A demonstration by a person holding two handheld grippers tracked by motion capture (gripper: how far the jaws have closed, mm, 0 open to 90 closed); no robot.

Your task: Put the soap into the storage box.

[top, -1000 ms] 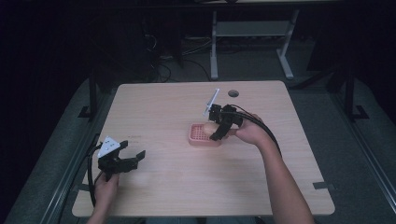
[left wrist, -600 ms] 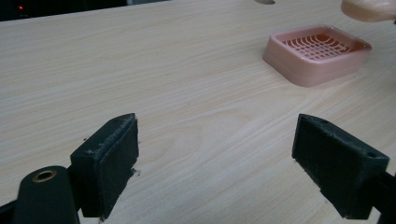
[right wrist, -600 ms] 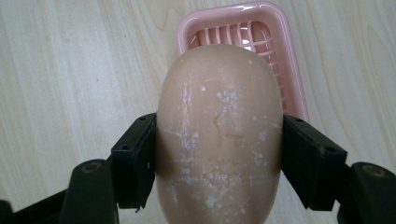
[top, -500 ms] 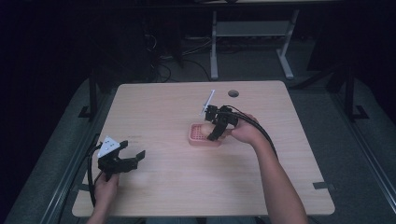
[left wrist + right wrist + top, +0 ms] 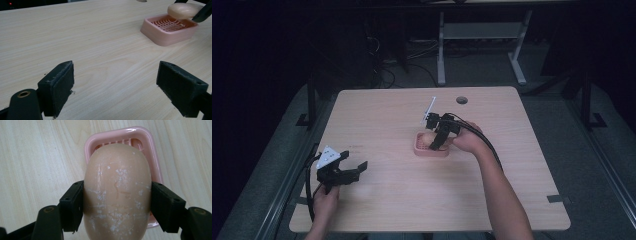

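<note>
Soap bar (image 5: 117,192), oval and peach-coloured with dry white marks, sits between the two jaws of the right gripper (image 5: 117,207), which press on its long sides, just above the pink soap dish (image 5: 152,150). It looks solid, rather light, and probably slippery, so the flat sides seem the best place to hold. The left gripper (image 5: 115,87) rests well apart on the tabletop (image 5: 387,115), jaws wide and holding nothing. Nothing stands between soap and dish.
</note>
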